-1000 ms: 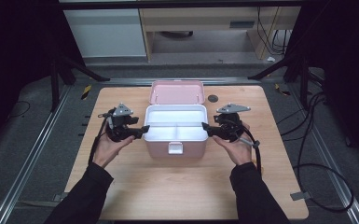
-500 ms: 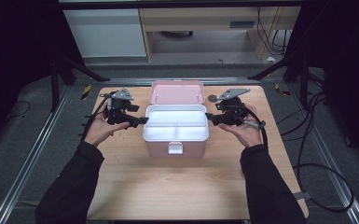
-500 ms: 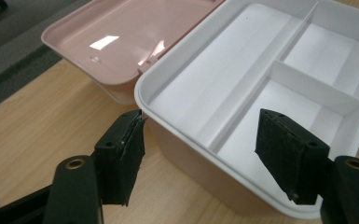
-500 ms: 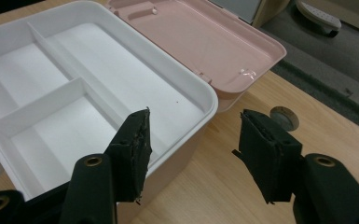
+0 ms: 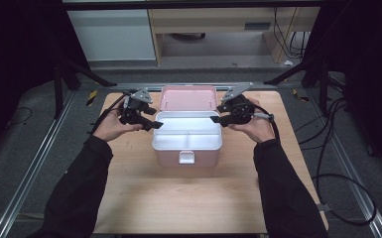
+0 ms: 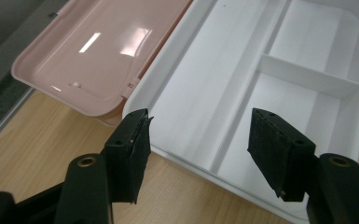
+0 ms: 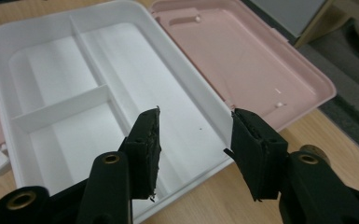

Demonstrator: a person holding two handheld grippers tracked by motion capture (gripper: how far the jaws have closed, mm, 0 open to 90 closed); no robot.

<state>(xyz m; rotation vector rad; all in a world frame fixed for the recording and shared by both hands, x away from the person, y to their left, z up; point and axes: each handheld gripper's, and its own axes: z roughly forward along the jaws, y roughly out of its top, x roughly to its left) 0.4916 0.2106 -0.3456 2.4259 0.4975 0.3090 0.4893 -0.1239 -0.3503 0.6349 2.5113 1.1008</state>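
grippers sit at either end of the pink plastic storage box (image 5: 187,156), which stands mid-table on the light wooden tabletop (image 5: 178,198) with its pink hinged lid (image 5: 187,97) thrown back flat behind it. the white divided insert tray (image 5: 187,130) rests in the box's mouth. left gripper (image 5: 151,125) straddles the tray's left rim, jaws apart, one pad (image 6: 133,154) outside and one pad (image 6: 279,156) over the tray floor, neither pressing. right gripper (image 5: 217,118) does likewise at the right rim; its jaws have just been closing, the wall between them but not yet pinched.

judged step: lifting the tray out. to do it well, seat both pairs of pads low on the rim walls at matching points, close both firmly, then raise the two hands together and level, so the tray neither tilts nor drags the box along.
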